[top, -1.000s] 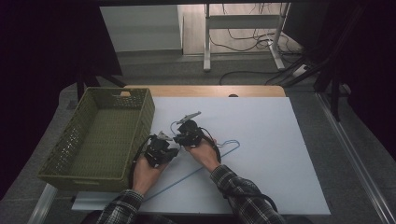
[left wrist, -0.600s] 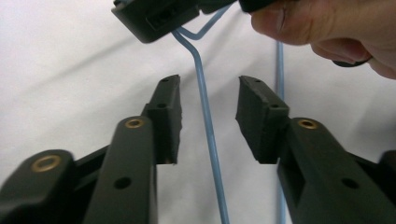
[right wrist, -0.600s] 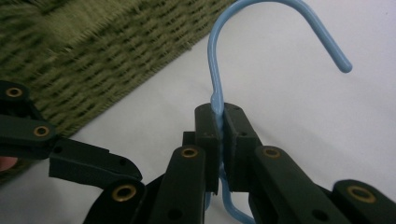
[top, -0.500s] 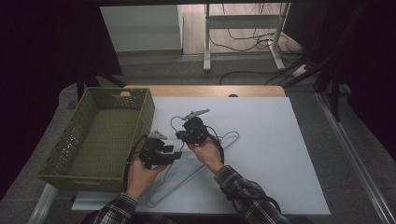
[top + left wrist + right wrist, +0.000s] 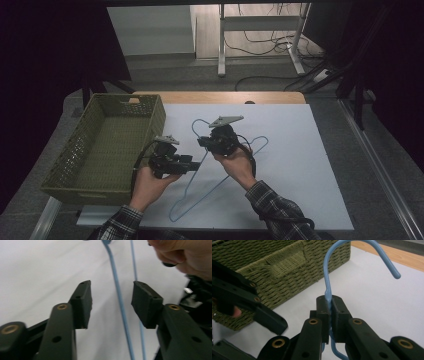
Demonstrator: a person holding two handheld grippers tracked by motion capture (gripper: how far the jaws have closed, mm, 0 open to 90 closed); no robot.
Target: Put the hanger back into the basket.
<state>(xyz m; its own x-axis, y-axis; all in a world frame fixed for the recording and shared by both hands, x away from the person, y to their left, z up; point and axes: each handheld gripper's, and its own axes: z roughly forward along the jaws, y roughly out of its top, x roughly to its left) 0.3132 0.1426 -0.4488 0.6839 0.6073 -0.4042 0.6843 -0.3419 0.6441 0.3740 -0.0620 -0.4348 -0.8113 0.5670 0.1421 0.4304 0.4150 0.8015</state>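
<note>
Now right claw (image 5: 329,315) clamped tight on thin light-blue wire coat hanger (image 5: 200,192) at its neck, just below the hook, lifted off white bench (image 5: 310,165). Left claw (image 5: 111,302) parted, jaws just opened, one straight run of hanger wire passing between the pads without touching either. Left claw (image 5: 192,166) just left of right claw (image 5: 206,142) in high view. Further left, olive-green woven rectangular basket (image 5: 95,185) sitting on bench's left edge.

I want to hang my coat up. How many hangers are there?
1. The blue hanger sits over the white table, its neck pinched in the right tool.
</note>
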